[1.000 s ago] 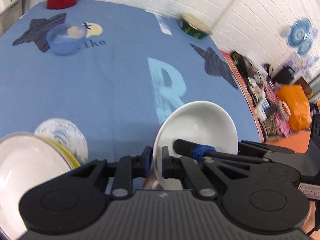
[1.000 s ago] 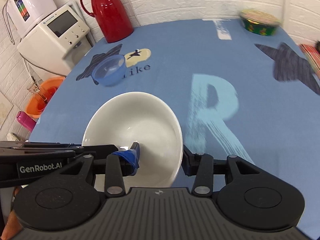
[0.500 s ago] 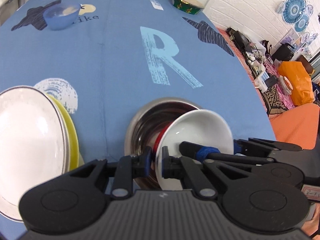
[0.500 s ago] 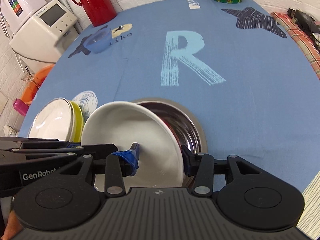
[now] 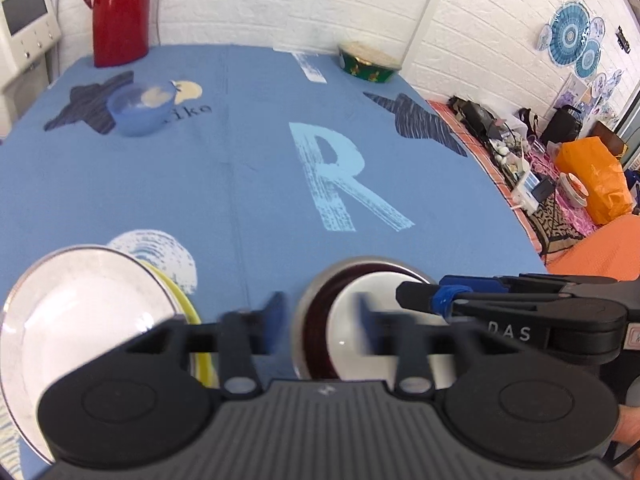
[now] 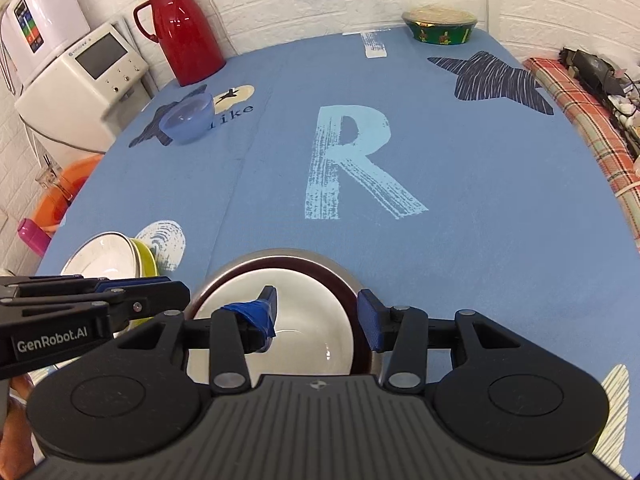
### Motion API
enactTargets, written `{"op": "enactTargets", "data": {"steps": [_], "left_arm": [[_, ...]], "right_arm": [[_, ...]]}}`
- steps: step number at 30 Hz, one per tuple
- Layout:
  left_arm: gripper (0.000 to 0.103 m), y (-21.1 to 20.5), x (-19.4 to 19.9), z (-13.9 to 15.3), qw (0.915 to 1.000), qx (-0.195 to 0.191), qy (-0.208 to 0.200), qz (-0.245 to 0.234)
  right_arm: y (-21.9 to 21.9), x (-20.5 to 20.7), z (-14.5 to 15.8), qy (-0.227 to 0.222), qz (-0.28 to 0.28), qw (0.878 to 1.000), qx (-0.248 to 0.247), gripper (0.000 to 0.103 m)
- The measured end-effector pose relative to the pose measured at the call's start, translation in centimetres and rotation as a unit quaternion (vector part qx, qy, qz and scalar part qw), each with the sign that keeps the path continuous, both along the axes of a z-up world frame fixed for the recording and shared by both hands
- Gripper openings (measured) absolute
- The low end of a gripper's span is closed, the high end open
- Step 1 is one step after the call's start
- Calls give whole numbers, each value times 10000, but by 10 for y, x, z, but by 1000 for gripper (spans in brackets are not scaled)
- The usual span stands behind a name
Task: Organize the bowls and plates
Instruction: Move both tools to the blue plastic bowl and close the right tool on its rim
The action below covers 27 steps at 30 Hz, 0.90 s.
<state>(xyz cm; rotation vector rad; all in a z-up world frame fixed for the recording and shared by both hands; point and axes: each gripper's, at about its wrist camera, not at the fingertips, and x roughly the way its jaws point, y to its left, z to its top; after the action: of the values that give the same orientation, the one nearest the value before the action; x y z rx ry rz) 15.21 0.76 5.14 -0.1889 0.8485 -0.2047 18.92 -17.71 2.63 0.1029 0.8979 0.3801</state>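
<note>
White bowl nested in steel bowl (stacking by size); your left gripper and right gripper jaws released, blue bowl next.

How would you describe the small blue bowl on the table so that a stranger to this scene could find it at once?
Start at the red thermos jug standing at the far left corner of the blue tablecloth. Just in front of it, on the dark printed star by the word "like", sits the blue bowl. It is translucent blue plastic and stands alone, unlike the white bowl nested in the steel bowl and the stacked plates.
</note>
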Motion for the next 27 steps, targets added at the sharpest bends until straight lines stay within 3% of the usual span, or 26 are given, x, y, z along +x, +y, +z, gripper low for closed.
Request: {"op": "enactTargets", "data": {"steps": [4,11,22,27], "left_arm": [[66,10,-9,8,9985,313,-425,115],[66,39,-3,18,9963,445,-662,312],[66,106,49,-1,9946,439,-318,889],[66,137,75,-11,9927,434,-110,1117]], "right_arm": [[9,-2,3,-78,114,9999,75,29],[32,5,3,-14,372,9991,209,30],[73,51,3,78,567,9982,150,30],[96,87,-6,328,580,9977,119,31]]}}
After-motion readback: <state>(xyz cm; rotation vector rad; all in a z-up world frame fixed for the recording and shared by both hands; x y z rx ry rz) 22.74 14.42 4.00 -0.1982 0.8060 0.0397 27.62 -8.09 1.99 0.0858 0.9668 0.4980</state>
